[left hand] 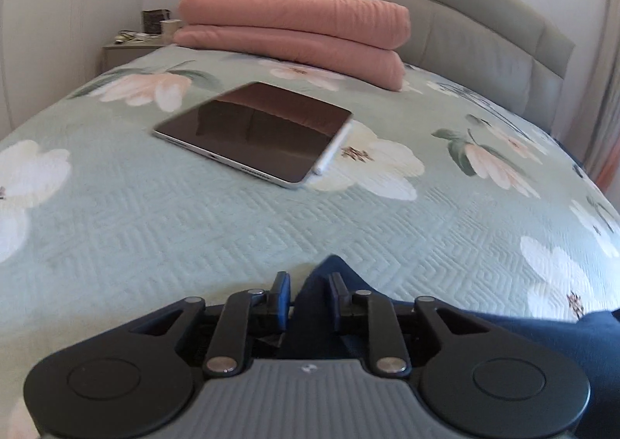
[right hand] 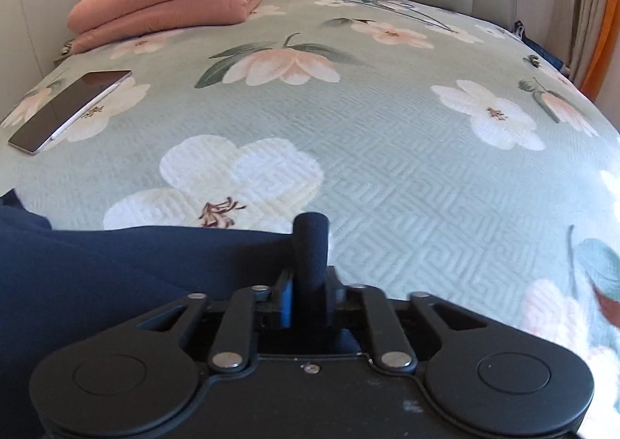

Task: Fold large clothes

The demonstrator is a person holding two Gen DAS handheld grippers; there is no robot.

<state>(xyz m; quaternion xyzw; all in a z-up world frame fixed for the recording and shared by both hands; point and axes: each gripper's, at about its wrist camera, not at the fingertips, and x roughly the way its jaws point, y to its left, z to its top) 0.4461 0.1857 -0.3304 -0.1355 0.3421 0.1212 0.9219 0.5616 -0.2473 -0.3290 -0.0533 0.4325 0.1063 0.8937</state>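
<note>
A dark navy garment lies on the near part of the bed, over the green floral bedspread. My right gripper is shut on a bunched fold of it that sticks up between the jaws. In the left wrist view my left gripper is shut on another peak of the navy garment, which trails off to the lower right. Both grippers sit low over the bed's near edge.
A tablet with a white stylus lies on the bedspread ahead of the left gripper; it shows at the left in the right wrist view. A folded pink quilt sits by the padded headboard. A nightstand stands far left.
</note>
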